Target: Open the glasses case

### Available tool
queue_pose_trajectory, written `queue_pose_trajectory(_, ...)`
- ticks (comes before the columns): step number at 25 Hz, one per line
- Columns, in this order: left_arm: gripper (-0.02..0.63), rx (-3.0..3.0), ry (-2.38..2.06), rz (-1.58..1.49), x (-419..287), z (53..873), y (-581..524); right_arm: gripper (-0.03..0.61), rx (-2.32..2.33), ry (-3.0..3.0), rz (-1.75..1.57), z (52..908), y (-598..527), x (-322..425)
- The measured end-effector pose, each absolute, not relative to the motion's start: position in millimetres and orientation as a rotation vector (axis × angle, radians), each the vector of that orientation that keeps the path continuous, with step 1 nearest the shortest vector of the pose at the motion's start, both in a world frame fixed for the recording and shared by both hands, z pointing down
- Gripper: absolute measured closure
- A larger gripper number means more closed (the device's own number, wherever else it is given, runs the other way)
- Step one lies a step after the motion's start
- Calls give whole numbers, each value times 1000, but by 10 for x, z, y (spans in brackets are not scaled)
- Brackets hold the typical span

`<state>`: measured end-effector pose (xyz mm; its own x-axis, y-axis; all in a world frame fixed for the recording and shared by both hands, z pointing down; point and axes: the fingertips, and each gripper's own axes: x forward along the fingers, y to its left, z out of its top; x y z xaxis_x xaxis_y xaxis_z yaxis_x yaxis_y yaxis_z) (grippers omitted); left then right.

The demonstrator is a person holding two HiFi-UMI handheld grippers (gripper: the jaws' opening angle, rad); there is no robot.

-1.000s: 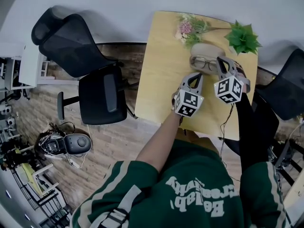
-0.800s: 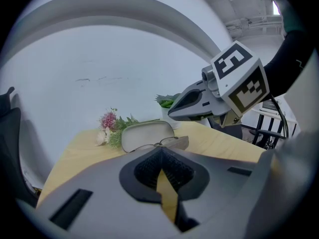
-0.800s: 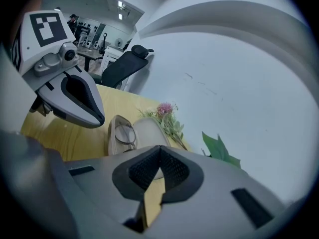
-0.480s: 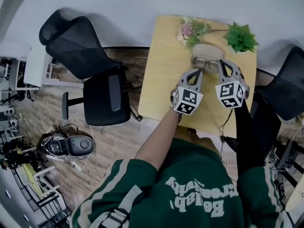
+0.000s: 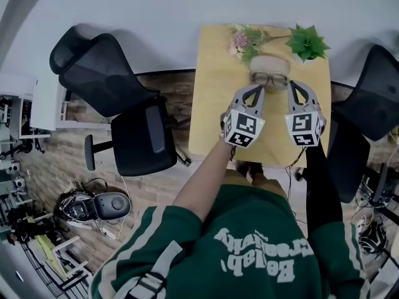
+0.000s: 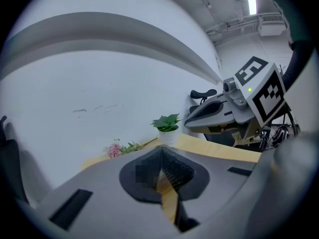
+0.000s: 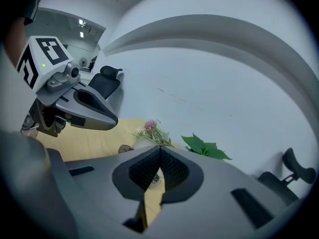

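Glasses case (image 5: 269, 63) sits at the far end of the table (image 5: 215, 104), its long axis running left to right in the head view.
The left gripper (image 5: 255, 90) and right gripper (image 5: 293, 86) are both clenched on nothing, just short of the case. The case is beige and rounded, with glasses (image 5: 269, 78) at its near edge and flowers (image 5: 244, 39) and a plant (image 5: 307, 42) beyond. The gripper views mostly hide it, so I cannot tell how its lid stands.

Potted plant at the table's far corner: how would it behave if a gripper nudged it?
The potted plant probably tips easily: its leaves spread wider than the small white pot. It looks light, so a nudge would likely slide it, and it stands close to the table edge. The pot looks smooth, perhaps slippery to grip.
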<state>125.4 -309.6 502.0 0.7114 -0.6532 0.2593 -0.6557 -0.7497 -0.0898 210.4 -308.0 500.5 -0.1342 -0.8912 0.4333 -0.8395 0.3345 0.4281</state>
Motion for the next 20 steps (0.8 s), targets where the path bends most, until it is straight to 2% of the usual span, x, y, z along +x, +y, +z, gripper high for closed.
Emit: queue_pose_trajectory(20, 600, 3035, -1163, 229, 879, 3940, -2825, 571, 1934, -1999, 7, 4228, -2450, 2049)
